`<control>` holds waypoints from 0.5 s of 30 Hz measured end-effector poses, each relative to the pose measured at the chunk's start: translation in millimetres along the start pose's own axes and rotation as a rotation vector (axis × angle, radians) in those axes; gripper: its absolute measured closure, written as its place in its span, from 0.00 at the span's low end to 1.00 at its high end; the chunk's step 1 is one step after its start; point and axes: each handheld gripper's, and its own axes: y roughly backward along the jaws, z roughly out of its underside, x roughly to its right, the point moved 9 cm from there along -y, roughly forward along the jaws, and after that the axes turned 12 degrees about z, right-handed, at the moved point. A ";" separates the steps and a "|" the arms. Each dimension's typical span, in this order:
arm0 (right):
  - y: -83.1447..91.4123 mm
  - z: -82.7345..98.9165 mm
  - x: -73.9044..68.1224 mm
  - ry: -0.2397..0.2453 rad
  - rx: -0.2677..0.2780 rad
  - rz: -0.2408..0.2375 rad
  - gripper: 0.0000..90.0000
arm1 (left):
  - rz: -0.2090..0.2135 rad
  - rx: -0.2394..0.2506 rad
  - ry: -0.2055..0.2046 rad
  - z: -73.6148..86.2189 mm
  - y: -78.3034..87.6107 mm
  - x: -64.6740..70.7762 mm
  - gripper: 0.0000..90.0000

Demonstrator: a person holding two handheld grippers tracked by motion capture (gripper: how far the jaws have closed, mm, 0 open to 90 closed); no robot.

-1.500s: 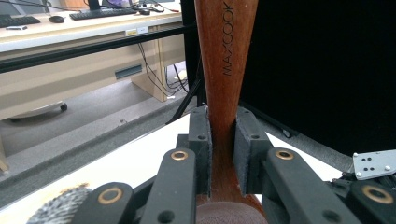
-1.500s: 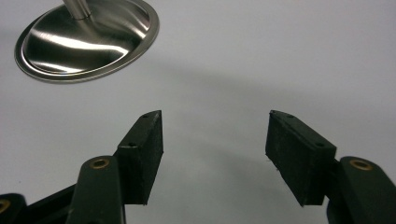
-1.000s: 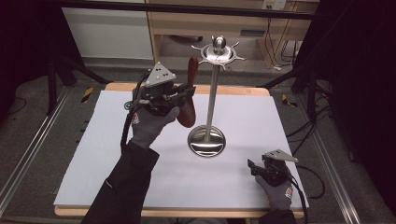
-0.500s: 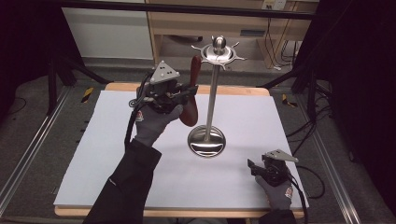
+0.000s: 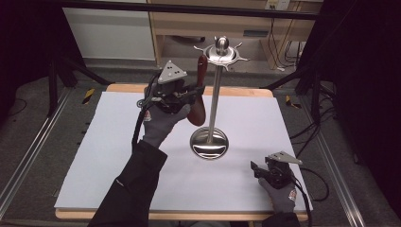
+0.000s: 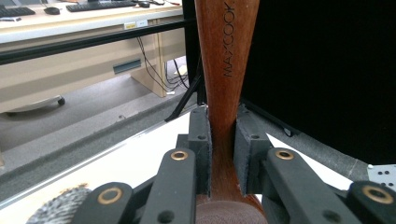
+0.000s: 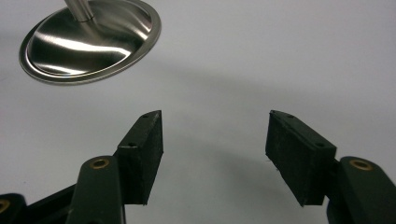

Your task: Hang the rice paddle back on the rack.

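- Hanging the wooden utensil (image 5: 198, 94) on the steel stand (image 5: 215, 94) seems to be the step in hand; the left claw (image 5: 191, 94) holds it raised above the counter (image 5: 118, 156), just beside the stand's pole, with the broad end down and the handle end near the top ring.
- In the left gripper view the two padded jaws are closed on the narrow neck of the utensil (image 6: 224, 116), one pad on each side, so the grip looks firm.
- To do this well, the person should probably keep the utensil upright, lift the handle end to the height of a hook (image 5: 198, 48), and bring it in slowly; whether the handle has a hole cannot be told.
- The utensil is reddish-brown wood, smooth, with letters pressed into the handle; it widens away from the neck.
- The stand is polished metal: a thin straight pole, a round dished base (image 5: 209, 143) that shines like a mirror, and a crown of short hooks under a ball.
- The counter has a white, matte sheet over a wooden board.
- The right claw (image 5: 255, 169) rests low on the counter near the base, its jaws wide apart and holding nothing; it could steady the base if the stand tips.
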 end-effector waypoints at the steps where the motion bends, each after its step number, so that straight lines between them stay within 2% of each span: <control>1: -0.1 0.0 0.0 0.000 0.000 0.000 0.41 | -0.001 0.002 0.001 0.3 -1.0 0.0 0.87; 10: -1.1 1.2 -1.4 -0.002 -0.008 -0.002 0.41 | -0.021 0.020 -0.008 1.6 -4.5 -1.1 0.86; 15: -2.2 1.7 -1.1 0.012 -0.007 -0.001 0.40 | -0.026 0.038 0.005 2.0 -7.6 -0.8 0.86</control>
